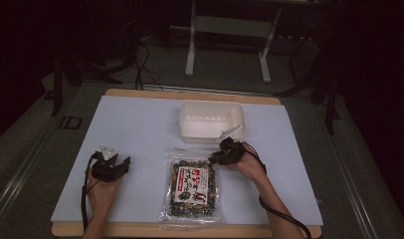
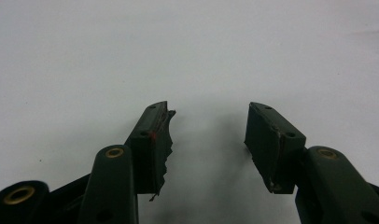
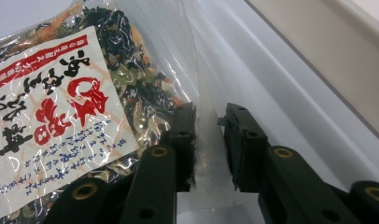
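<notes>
White desk [image 1: 140,129]: right tongs [image 3: 210,140] nearly together around the snack bag [image 1: 192,189] edge, not pinching; left tongs [image 2: 208,140] apart, empty.

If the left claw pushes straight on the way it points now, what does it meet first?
Probably nothing soon: the left claw stands open over the bare white mat, and its own view shows mat alone ahead. In the high view the snack bag lies off to its side.
</notes>
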A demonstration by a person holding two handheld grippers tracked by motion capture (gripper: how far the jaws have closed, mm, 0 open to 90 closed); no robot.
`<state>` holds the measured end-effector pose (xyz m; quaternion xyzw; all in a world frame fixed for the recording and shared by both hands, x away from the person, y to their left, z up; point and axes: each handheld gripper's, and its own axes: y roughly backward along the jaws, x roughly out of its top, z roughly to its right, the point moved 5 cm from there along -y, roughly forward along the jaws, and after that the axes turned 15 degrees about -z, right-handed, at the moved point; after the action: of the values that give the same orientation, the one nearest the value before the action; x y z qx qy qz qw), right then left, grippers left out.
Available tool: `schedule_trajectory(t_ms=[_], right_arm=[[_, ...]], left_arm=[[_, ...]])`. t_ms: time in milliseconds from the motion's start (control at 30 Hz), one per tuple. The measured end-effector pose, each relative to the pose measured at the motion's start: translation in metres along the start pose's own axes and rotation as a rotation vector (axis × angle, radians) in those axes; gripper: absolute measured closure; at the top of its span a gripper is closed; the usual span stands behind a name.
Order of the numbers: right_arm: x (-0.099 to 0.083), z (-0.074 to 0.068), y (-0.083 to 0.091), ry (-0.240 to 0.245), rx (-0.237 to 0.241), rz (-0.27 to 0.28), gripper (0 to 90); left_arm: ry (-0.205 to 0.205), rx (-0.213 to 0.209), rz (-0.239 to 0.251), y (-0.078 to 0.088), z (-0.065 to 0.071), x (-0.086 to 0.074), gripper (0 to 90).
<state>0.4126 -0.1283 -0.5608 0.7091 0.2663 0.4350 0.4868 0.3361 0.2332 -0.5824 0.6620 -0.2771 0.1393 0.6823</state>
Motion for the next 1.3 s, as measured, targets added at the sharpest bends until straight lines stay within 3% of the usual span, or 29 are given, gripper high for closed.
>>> schedule_trajectory(t_ms=[267,367,467,633,733,800,833,933,1300], right_arm=[[-0.001,0.007,-0.005,-0.08,0.096,0.027,64.6],[-0.002,0.011,-0.006,-0.122,0.166,0.033,69.7],[-0.003,0.013,-0.007,-0.142,0.203,0.044,72.6],[-0.002,0.014,-0.005,-0.132,0.201,0.049,76.2],[-0.001,0.014,-0.001,-0.128,0.18,0.061,86.5],[-0.001,0.014,0.0,-0.121,0.165,0.064,88.8],[-0.001,0.011,0.0,-0.095,0.13,0.045,89.0],[-0.001,0.007,0.002,-0.063,0.095,0.036,89.2],[0.001,-0.001,0.018,-0.013,0.044,0.064,89.3]], left_arm=[[-0.001,0.0,-0.003,0.0,0.0,0.0,49.9],[-0.002,0.001,-0.003,0.0,0.0,0.0,49.9],[-0.001,0.001,-0.003,0.0,0.0,0.0,49.9],[0.0,0.0,-0.002,0.0,0.0,0.0,49.8],[-0.001,0.0,-0.002,0.0,0.0,0.0,49.9],[-0.002,0.001,-0.001,0.0,0.0,0.0,49.8],[-0.003,0.002,-0.002,0.0,0.0,0.0,49.9],[-0.009,0.008,-0.004,0.0,0.001,0.0,49.9],[-0.011,0.012,-0.003,0.0,0.001,0.0,50.0]])
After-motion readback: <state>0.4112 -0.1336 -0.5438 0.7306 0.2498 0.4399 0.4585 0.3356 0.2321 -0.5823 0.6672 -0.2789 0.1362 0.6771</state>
